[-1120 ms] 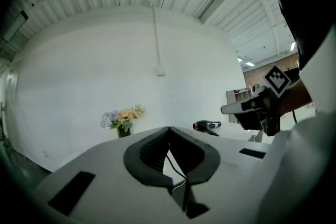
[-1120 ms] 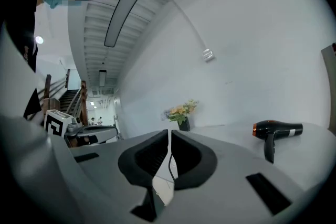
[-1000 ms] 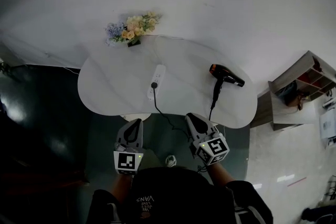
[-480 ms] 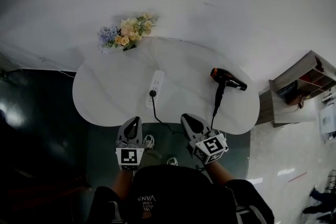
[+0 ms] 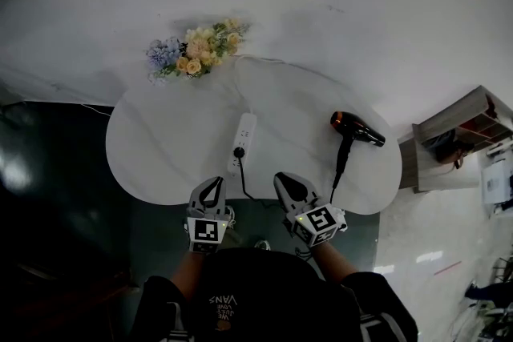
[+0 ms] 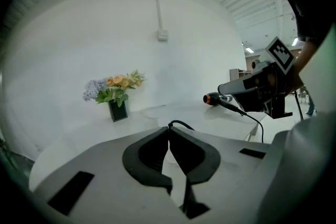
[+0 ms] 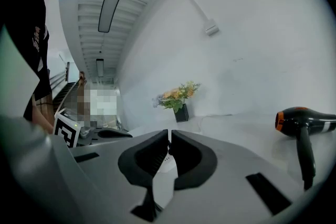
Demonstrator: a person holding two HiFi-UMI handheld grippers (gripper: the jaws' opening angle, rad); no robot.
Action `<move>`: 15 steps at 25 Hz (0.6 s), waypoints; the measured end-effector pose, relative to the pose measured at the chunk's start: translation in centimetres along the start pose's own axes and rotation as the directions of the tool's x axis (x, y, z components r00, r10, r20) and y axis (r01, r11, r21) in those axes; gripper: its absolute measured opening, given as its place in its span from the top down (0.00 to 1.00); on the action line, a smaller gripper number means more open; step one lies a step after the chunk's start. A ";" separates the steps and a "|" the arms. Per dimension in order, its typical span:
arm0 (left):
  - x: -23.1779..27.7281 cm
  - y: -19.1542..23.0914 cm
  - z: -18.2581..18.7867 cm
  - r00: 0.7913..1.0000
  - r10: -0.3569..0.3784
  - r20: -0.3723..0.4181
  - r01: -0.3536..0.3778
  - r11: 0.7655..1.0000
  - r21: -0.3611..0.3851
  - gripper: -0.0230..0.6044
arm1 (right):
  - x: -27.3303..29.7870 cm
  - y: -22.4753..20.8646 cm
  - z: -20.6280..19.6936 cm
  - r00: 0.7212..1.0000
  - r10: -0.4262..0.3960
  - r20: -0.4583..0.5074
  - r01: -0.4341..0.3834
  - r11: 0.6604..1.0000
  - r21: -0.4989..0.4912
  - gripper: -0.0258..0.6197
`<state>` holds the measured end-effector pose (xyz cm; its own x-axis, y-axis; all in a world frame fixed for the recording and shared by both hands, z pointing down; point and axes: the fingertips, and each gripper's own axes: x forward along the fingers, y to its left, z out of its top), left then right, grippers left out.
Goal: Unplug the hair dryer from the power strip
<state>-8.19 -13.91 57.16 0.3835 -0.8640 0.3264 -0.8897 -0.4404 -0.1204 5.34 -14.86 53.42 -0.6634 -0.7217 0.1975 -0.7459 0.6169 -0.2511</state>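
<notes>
On the white table (image 5: pixel 168 140) lies a white power strip (image 5: pixel 244 136) with a black plug (image 5: pixel 238 152) in it. The plug's black cord (image 5: pixel 243 187) drops over the near edge. The black and orange hair dryer (image 5: pixel 355 129) lies to the right, also seen in the left gripper view (image 6: pixel 211 98) and the right gripper view (image 7: pixel 301 121). My left gripper (image 5: pixel 214 183) is shut and empty at the table's near edge, just left of the cord. My right gripper (image 5: pixel 281 179) is shut and empty, right of the cord. Their closed tips show in each gripper's own view (image 6: pixel 168 128) (image 7: pixel 169 136).
A vase of flowers (image 5: pixel 192 52) stands at the table's far edge against the white wall. A wooden shelf unit (image 5: pixel 461 136) stands at the far right. The dark floor lies left of and below the table. A mosaic patch covers part of the right gripper view.
Both grippers have moved forward to the table's near edge, close to the hanging cord. Both stay shut. The plug, strip and hair dryer have not moved on the table.
</notes>
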 end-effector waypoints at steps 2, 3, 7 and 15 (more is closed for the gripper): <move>1.1 0.1 -0.7 0.999 -0.026 -0.023 0.026 1.000 -0.004 0.93 | 0.9 -0.3 -0.3 1.000 -0.003 -0.011 0.003 1.000 -0.006 0.89; 1.7 0.2 -1.2 0.999 -0.038 -0.037 0.038 0.999 -0.002 0.93 | 1.3 -0.5 -0.6 1.000 -0.005 -0.016 0.005 1.000 -0.007 0.89; 3.9 0.1 -3.2 0.990 -0.081 -0.115 0.080 0.997 -0.015 0.70 | 2.6 -1.0 -1.2 0.999 -0.009 -0.036 0.009 1.000 -0.005 0.89; 8.0 -0.8 -6.3 0.953 -0.139 -0.270 0.155 0.987 0.039 0.46 | 5.1 -1.5 -2.9 0.995 0.023 -0.101 -0.025 0.999 -0.024 0.89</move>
<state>-6.00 -18.94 65.78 0.4226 -0.6960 0.5806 -0.8090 -0.5784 -0.1045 2.89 -18.56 57.58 -0.6829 -0.6719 0.2868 -0.7300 0.6425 -0.2331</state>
